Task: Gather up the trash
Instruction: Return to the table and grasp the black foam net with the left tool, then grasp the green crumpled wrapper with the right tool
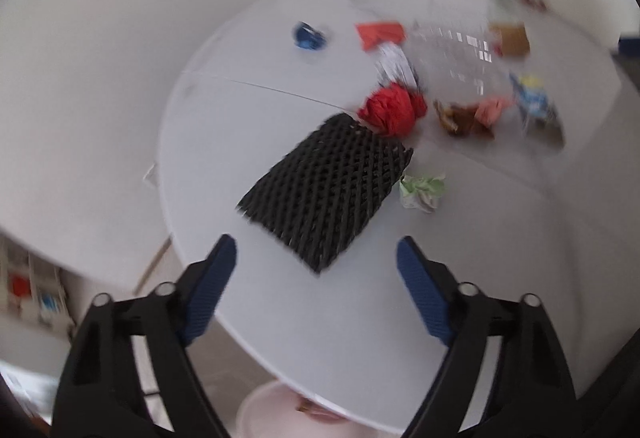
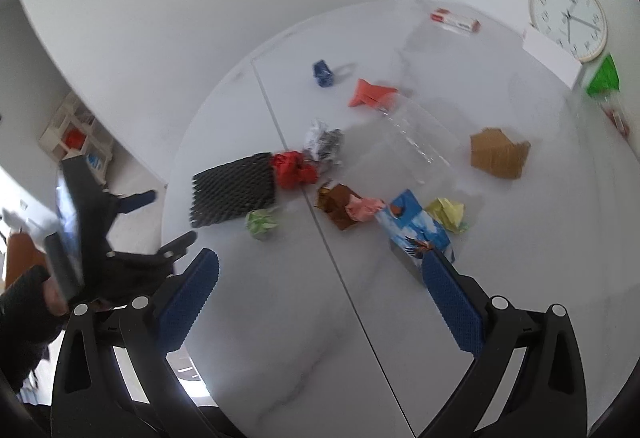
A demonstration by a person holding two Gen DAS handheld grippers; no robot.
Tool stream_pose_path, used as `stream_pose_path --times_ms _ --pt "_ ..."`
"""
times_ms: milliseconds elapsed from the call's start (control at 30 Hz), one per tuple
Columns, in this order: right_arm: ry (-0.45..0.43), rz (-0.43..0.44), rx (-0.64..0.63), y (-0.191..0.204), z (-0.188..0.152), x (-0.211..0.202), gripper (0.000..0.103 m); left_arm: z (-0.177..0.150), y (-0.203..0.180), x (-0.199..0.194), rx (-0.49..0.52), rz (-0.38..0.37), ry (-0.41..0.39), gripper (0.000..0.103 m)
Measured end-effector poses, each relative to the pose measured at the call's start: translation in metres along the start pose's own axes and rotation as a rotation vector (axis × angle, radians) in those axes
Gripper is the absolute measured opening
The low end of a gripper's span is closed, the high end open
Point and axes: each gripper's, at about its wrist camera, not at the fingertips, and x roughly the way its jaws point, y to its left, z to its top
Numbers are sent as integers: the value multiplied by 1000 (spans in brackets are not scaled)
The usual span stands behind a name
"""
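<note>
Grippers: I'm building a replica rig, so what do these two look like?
Both match: the left gripper and right gripper each have black plastic arms with silver pivot pins and blue, finely ribbed finger pads. The hand holding the left one wears a black glove.

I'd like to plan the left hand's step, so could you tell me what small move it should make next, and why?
Probably ease the left gripper forward and down onto the black foam net. Its jaws are open and empty, and the net lies flat on the table just ahead of them, the nearest piece of trash.

i note black lattice-patterned mesh sleeve [image 1: 326, 190], red crumpled paper [image 1: 392, 110], pale green wad [image 1: 422, 192] (white-flecked), blue-padded fingers [image 2: 188, 302].
</note>
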Motion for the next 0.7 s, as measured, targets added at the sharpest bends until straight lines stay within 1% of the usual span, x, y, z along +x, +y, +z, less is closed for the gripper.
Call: stream_pose_path --times_ms 33,100,167,200,233,267,333,367,467,533,633,700 --pt "6 -4 15 -4 1 3 101 3 -1 7 36 -3 9 70" --pt "21 -10 44 -11 2 9 101 10 -6 23 122 -8 22 68" --pt "31 -12 63 -16 4 15 101 14 -9 32 173 -20 32 61" --pt "36 -11 74 -19 5 18 101 17 -10 37 194 -42 43 57" --pt "41 -10 81 -21 6 20 101 19 -10 42 205 -64 54 50" --pt "45 -8 87 -22 7 23 101 20 -9 45 208 -86 64 47" --pt "54 -8 95 -23 10 28 101 22 -7 53 202 -129 92 32" --pt "59 -8 95 -22 11 30 101 22 -5 58 192 -156 111 29" --pt "70 -1 85 -19 14 37 101 21 0 59 152 -201 116 23" --pt "76 11 73 -17 16 43 101 21 6 56 120 -226 110 13" --pt "91 31 50 -10 17 52 101 21 16 52 56 -255 102 12" --pt "104 51 28 -4 17 61 101 20 21 48 27 -253 95 12"
